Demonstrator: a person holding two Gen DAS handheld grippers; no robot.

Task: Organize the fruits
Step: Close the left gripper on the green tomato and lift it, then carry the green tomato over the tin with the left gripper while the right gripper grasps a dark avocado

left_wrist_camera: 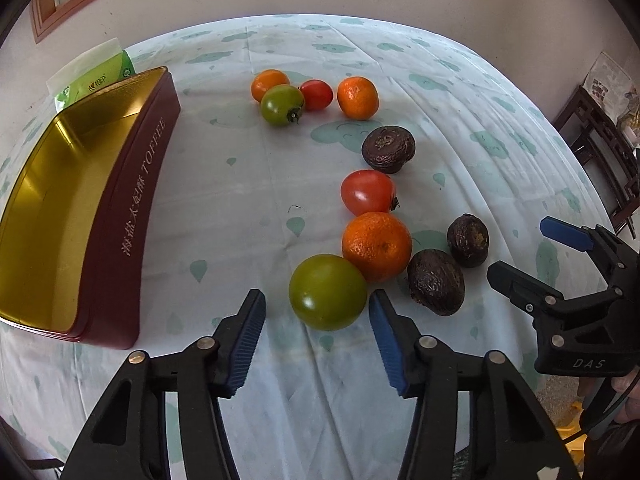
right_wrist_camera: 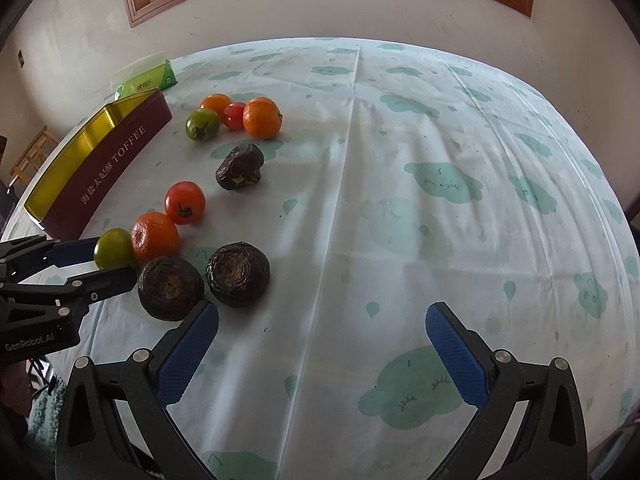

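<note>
- Tablecloth [right_wrist_camera: 400,200] with an open toffee tin [left_wrist_camera: 132,216] at nine o'clock.
- Right gripper [right_wrist_camera: 322,328] spread wide, holding nothing; dark wrinkled fruit [right_wrist_camera: 170,288] at its ten o'clock.
- Left gripper [left_wrist_camera: 318,308] partly open, gripping nothing; green tomato [left_wrist_camera: 328,298] sits between the tips at twelve o'clock, touching an orange [left_wrist_camera: 377,246].

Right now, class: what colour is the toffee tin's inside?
Gold, inside the toffee tin; clearest in the left wrist view.

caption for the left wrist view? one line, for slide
Left gripper closing around a green tomato, fruit scattered on the tablecloth, empty toffee tin alongside.
</note>
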